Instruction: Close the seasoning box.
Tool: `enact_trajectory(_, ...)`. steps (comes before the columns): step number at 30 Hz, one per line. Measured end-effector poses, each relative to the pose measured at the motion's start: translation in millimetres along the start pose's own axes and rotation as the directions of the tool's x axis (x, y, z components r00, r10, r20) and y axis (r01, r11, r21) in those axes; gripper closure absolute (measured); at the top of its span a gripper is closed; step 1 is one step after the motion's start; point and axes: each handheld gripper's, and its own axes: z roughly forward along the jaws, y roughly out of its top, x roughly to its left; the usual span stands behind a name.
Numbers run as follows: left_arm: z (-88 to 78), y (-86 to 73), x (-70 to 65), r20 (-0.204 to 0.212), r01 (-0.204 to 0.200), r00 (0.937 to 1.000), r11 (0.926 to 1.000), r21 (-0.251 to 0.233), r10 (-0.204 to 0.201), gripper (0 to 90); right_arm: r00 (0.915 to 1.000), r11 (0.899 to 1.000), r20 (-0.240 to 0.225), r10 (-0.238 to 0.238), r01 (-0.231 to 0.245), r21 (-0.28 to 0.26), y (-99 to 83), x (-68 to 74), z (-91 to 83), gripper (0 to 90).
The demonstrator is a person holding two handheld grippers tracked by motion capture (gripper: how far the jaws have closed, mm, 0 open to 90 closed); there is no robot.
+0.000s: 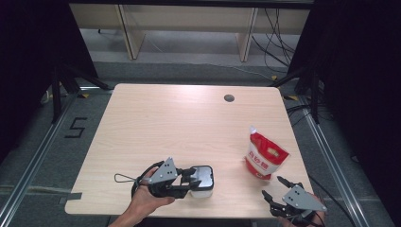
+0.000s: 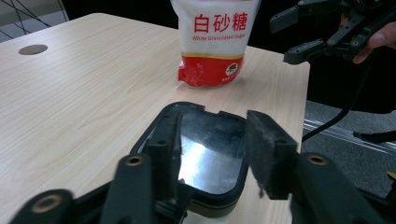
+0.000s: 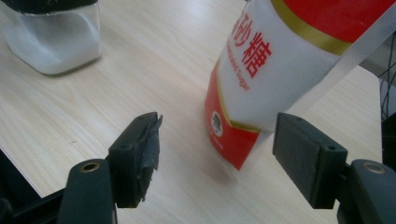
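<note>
On the wooden worktop (image 1: 156, 123), the left hand-held gripper (image 1: 195, 178) hovers with jaws apart at the black lid of a sugar-filled container (image 1: 202, 179), apparently let go, while the right hand-held gripper (image 1: 276, 187), jaws apart and empty, waits just before the upright sugar bag (image 1: 265, 156).

The bag (image 1: 265, 158) is showing red and white with a gold band and red lettering; the jar (image 1: 202, 182) is wearing a black lid over white contents; the table (image 1: 179, 127) is showing pale wood grain
</note>
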Motion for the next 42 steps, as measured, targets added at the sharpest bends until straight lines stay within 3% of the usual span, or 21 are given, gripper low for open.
enact_trajectory(2, -3.2, -1.0, -1.9, -0.001, 0.021, 0.9998, 0.9997, 0.013, -0.021, 46.1, 0.9997, 1.0, -0.017, 0.018, -0.018, -0.008, -0.3, -0.1, 0.1, 32.8)
enact_trajectory(5, -7.2, -2.8, -2.1, -0.013, 0.001, 0.9999, 0.9995, 0.031, -0.001, 40.3, 0.9996, 1.0, -0.021, 0.017, -0.018, -0.013, -0.3, -0.4, -0.2, 32.7)
enact_trajectory(9, -11.3, -7.9, -0.7, -0.045, 0.028, 0.9987, 0.9977, 0.062, -0.025, 32.8, 0.9995, 1.0, -0.024, 0.022, -0.023, -0.011, 0.3, 0.8, -0.5, 32.3)
enact_trajectory(12, -15.4, -11.9, 3.3, -0.046, 0.011, 0.9989, 0.997, 0.077, -0.008, 28.9, 0.9987, 0.999, -0.033, 0.039, -0.04, -0.018, 0.5, 0.5, -0.2, 31.1)
enact_trajectory(13, -16.5, -13.5, 2.6, -0.057, 0.027, 0.9981, 0.9963, 0.081, -0.023, 27.6, 0.9982, 0.999, -0.037, 0.048, -0.048, -0.02, 0.2, 0.4, -0.1, 30.7)
enact_trajectory(14, -18.9, -14.4, 4.1, -0.062, 0.006, 0.9981, 0.995, 0.099, 0.0, 26.1, 0.9973, 0.998, -0.043, 0.059, -0.06, -0.02, -0.1, 0.4, 0.0, 30.1)
enact_trajectory(18, -24.4, -20.5, 5.4, -0.066, 0.002, 0.9978, 0.9945, 0.105, 0.005, 25.5, 0.9963, 0.997, -0.038, 0.077, -0.077, -0.003, -1.1, 1.1, -0.6, 28.6)
enact_trajectory(21, -27.9, -25.8, 5.1, -0.082, 0.04, 0.9962, 0.9932, 0.109, -0.031, 24.7, 0.9963, 0.997, -0.031, 0.08, -0.08, -0.008, -1.8, 1.5, -1.7, 28.3)
enact_trajectory(23, -29.5, -27.4, 7.8, -0.072, 0.011, 0.9974, 0.9931, 0.117, -0.003, 24.5, 0.9958, 0.997, -0.038, 0.083, -0.083, -0.004, -2.0, 3.0, -1.8, 28.3)
enact_trajectory(24, -30.3, -29.3, 5.7, -0.085, 0.051, 0.9955, 0.9919, 0.116, -0.041, 24.5, 0.9943, 0.995, -0.048, 0.095, -0.095, 0.008, -2.2, 4.5, -1.7, 28.3)
enact_trajectory(26, -32.4, -31.9, 8.3, -0.078, 0.026, 0.9968, 0.9921, 0.123, -0.016, 24.2, 0.9949, 0.996, -0.048, 0.089, -0.089, 0.008, -2.5, 5.6, -1.5, 28.3)
enact_trajectory(27, -32.7, -33.3, 5.2, -0.089, 0.068, 0.9943, 0.9909, 0.117, -0.057, 24.0, 0.9946, 0.996, -0.052, 0.09, -0.089, 0.009, -2.4, 6.4, -1.3, 28.2)
enact_trajectory(31, -36.5, -36.6, 5.3, -0.095, 0.061, 0.9941, 0.9918, 0.112, -0.051, 23.8, 0.9924, 0.995, -0.066, 0.103, -0.102, 0.022, -2.5, 9.2, -1.8, 28.0)
enact_trajectory(32, -36.5, -38.2, 3.6, -0.093, 0.087, 0.9926, 0.991, 0.102, -0.077, 23.6, 0.9925, 0.995, -0.066, 0.103, -0.102, 0.02, -2.5, 9.6, -2.1, 28.0)
enact_trajectory(34, -39.1, -41.4, 2.1, -0.098, 0.1, 0.9911, 0.9891, 0.108, -0.089, 23.3, 0.9939, 0.996, -0.059, 0.093, -0.092, 0.013, -3.2, 9.3, -2.1, 27.9)
enact_trajectory(36, -40.2, -43.5, 4.5, -0.087, 0.065, 0.9946, 0.9927, 0.101, -0.056, 23.2, 0.9933, 0.995, -0.065, 0.095, -0.094, 0.018, -4.1, 10.0, -2.1, 27.9)
enact_trajectory(37, -41.9, -44.5, 4.1, -0.092, 0.077, 0.9936, 0.9908, 0.112, -0.067, 23.1, 0.989, 0.991, -0.064, 0.133, -0.132, 0.029, -4.6, 13.0, -3.1, 27.8)
enact_trajectory(38, -42.2, -46.0, 3.3, -0.095, 0.095, 0.9918, 0.9901, 0.103, -0.085, 23.1, 0.9923, 0.994, -0.064, 0.106, -0.105, 0.026, -5.2, 10.8, -2.5, 27.8)
enact_trajectory(40, -44.4, -47.6, 5.3, -0.104, 0.07, 0.9929, 0.9904, 0.119, -0.058, 23.1, 0.9918, 0.994, -0.07, 0.107, -0.105, 0.028, -6.1, 11.0, -2.1, 27.8)
enact_trajectory(42, -44.3, -50.1, 3.9, -0.101, 0.093, 0.9916, 0.9887, 0.118, -0.081, 23.1, 0.9879, 0.99, -0.07, 0.138, -0.136, 0.039, -6.7, 13.6, -3.4, 27.7)
